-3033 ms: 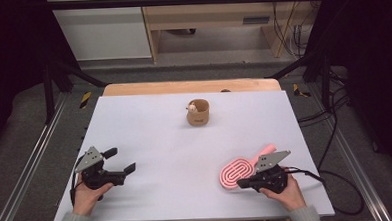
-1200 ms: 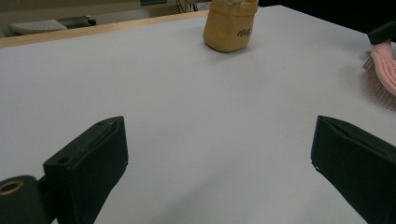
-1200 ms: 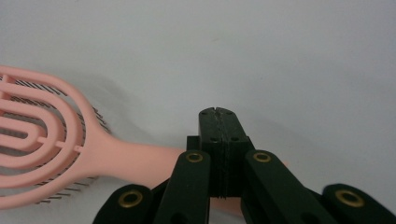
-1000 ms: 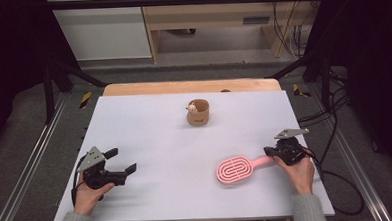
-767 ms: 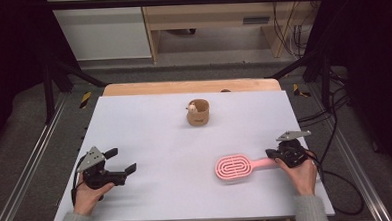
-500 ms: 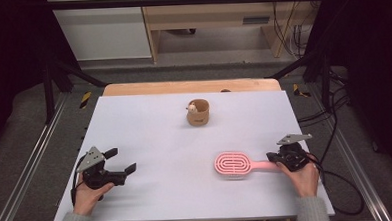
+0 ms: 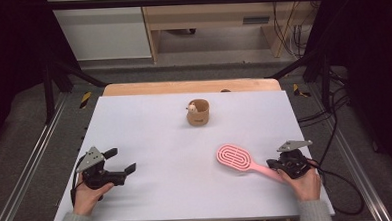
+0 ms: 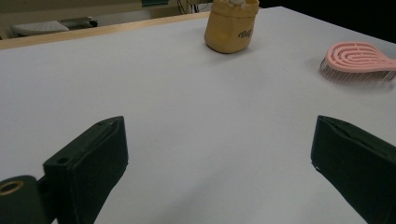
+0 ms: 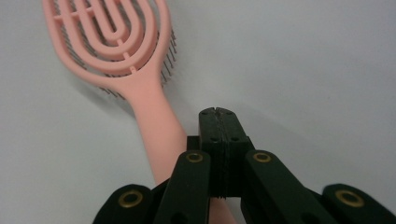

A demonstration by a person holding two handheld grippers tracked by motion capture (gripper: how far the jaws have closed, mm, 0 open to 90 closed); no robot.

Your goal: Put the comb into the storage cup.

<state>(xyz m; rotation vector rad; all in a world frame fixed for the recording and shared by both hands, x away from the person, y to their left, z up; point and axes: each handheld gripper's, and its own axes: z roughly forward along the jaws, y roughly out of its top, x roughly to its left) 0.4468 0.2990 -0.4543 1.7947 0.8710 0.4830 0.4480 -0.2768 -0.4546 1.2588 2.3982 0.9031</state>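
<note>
Since the right gripper (image 9: 218, 112) has its jaws pressed together beside the pink brush (image 7: 238, 160) handle, not around it, I'd nudge slowly so the brush, bristles down at the table's (image 7: 150, 132) near right, doesn't spin. The left gripper (image 7: 120, 161) rests spread wide, holding nothing. The tan cup (image 7: 198, 113) sits well apart, so nothing's blocking.
</note>
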